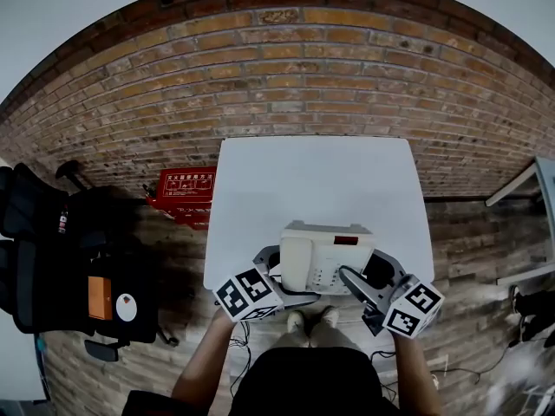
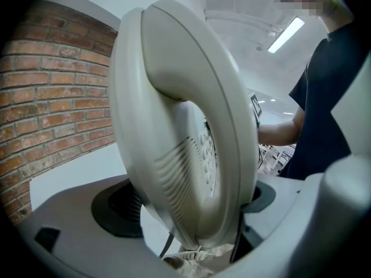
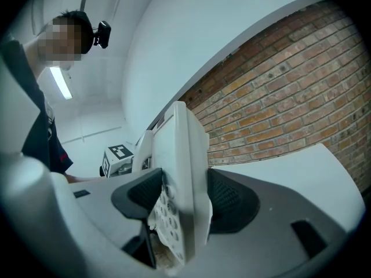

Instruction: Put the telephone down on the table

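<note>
One telephone [image 1: 325, 254], gripped by left tool [image 1: 270, 267] and right tool [image 1: 375, 277], over one table [image 1: 312, 180].

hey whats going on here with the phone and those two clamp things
A person holds a two-jaw gripper in each hand, and both are clamped on a white desk telephone. The left gripper grips the handset side and the right gripper the keypad side. The telephone is at the near edge of the white table. Whether it already rests on the tabletop can't be told from these views.
</note>
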